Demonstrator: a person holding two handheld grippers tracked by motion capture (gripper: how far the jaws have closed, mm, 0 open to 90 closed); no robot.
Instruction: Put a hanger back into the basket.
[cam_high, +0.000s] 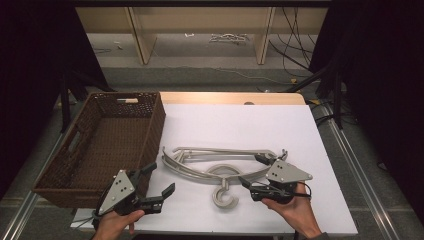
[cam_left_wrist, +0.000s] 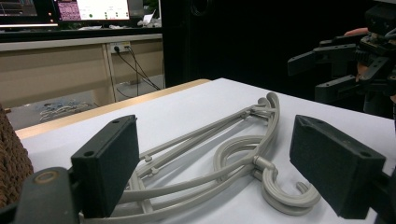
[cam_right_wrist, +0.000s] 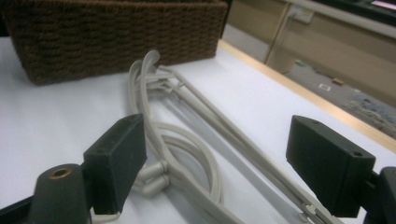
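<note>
A small stack of pale grey plastic hangers (cam_high: 210, 162) lies flat on the white table, hooks toward the front edge. My left gripper (cam_high: 162, 177) is held open at the front left, beside the basket, pointing toward the hangers (cam_left_wrist: 233, 154) with nothing between its pads (cam_left_wrist: 109, 163). My right gripper (cam_high: 251, 170) stands open at the hangers' right end, low over the table. In the right gripper view the hangers (cam_right_wrist: 187, 140) run between its wide jaws and neither pad (cam_right_wrist: 116, 158) touches them. The right gripper (cam_left_wrist: 308, 70) also appears in the left gripper view, at the far right.
A brown wicker basket (cam_high: 152, 135) stands on the table's left side, its near corner close to my left gripper. The basket's wall (cam_right_wrist: 116, 32) rises behind the hangers in the right gripper view. White tabletop (cam_high: 240, 125) stretches behind the hangers.
</note>
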